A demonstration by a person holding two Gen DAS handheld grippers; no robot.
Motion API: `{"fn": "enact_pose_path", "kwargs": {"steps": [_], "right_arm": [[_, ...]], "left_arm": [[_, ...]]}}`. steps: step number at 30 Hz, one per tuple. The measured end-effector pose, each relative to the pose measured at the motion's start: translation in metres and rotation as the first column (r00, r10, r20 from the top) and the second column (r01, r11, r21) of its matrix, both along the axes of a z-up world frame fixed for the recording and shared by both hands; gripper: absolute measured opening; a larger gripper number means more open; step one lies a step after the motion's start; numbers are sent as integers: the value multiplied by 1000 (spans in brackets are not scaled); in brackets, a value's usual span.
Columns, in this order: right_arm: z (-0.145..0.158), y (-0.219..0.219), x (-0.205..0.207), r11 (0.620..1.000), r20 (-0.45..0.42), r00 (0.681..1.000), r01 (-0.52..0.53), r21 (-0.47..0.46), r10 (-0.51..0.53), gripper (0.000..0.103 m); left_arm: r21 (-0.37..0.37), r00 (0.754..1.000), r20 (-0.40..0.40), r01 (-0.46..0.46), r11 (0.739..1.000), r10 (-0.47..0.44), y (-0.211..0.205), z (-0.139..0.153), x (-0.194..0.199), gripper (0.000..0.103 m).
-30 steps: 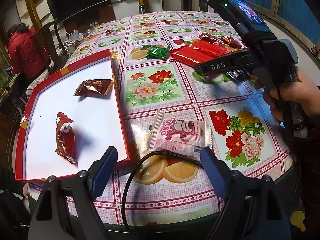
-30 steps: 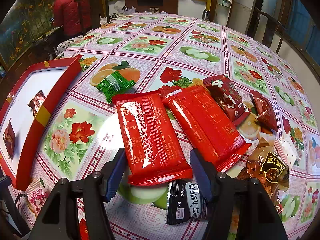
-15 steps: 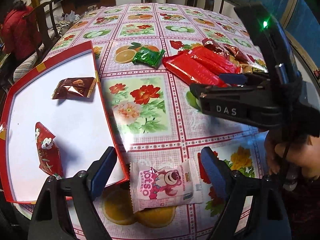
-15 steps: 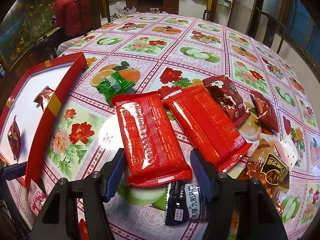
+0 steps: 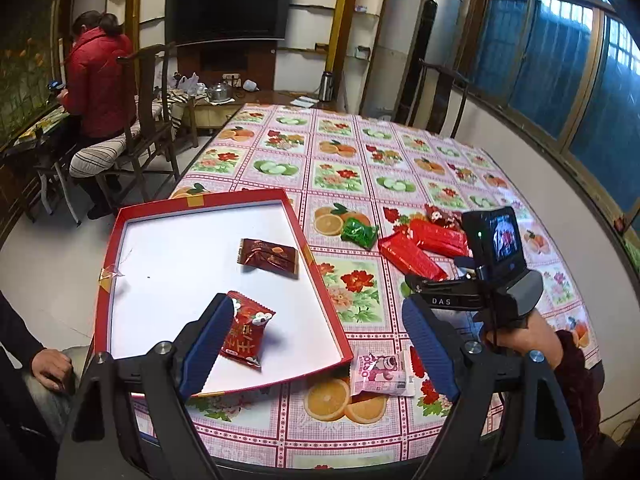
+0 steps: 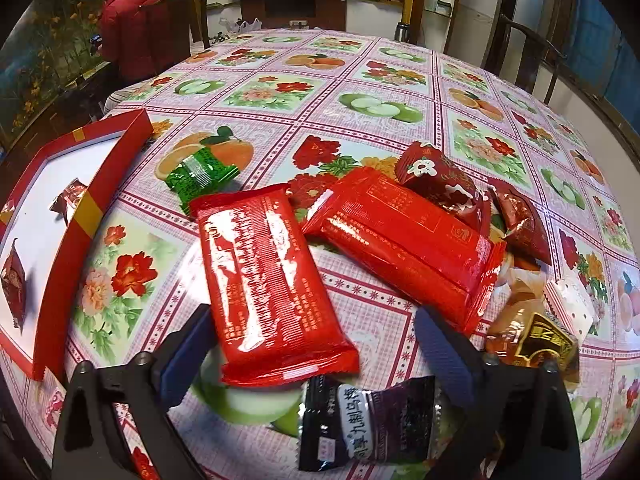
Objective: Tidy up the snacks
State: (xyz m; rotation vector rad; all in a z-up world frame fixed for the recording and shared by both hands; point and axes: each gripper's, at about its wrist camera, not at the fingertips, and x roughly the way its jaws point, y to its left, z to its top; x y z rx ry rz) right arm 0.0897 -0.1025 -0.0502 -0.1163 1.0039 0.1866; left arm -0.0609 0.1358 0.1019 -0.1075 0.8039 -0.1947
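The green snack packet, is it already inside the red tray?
No, the green snack packet lies on the flowered tablecloth outside the red tray, which holds only two dark red packets.

Black two-finger left gripper and right gripper, ribbed blue pads, silver screws at the pivots, white "DAS" lettering, small lit screen, dark maroon sleeve.

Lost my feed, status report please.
Both grippers open, empty; right gripper, jaws just widened, straddles the near red packet. Two snacks in red tray. Black packet close beside it.
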Motion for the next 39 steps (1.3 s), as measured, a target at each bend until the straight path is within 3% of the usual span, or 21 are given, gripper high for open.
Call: {"fn": "enact_pose_path", "kwargs": {"steps": [3,5,7,9,13,17,21,23,25,27,28,30,39], "right_arm": [[0,-6,1,1000,38,999,-10,10,10,103],[0,-7,1,1000,45,999,-11,11,11,102],[0,-8,0,1000,47,999,-12,13,11,102],[-1,-9,-3,1000,56,998,-15,14,14,102],[0,-24,-20,993,62,991,-121,11,120,102],[-1,-83,-40,996,61,994,90,14,-91,102],[0,-144,-56,947,61,945,321,15,-321,102],[0,-157,-59,914,62,912,405,10,-405,102],[0,-160,-58,905,62,903,426,8,-425,102],[1,-160,-58,905,63,903,425,4,-425,102],[1,-159,-58,905,63,903,425,4,-424,102],[1,-159,-58,905,63,903,425,3,-425,102],[0,-157,-58,905,63,903,425,3,-425,102]], "left_arm": [[-103,1000,11,-15,995,16,10,-1,-7,91],[-119,999,-8,-49,992,48,4,-7,-7,95],[-83,997,-46,-63,995,60,-14,-16,-2,96],[-29,997,-72,-14,999,12,-42,-26,6,97],[17,995,-95,40,999,-38,-94,-47,30,101],[15,991,-118,60,998,-58,-144,-71,67,102],[54,990,-140,40,998,-32,-192,-101,104,101],[65,977,-212,22,998,-8,-204,-121,121,101],[78,969,-247,24,997,-4,-209,-140,129,101],[212,981,-193,43,976,-1,-219,-148,126,103],[197,988,-147,71,978,-42,-219,-150,122,103],[178,986,-142,114,977,-89,-217,-154,120,103],[181,987,-142,105,978,-79,-217,-155,122,103]]}}
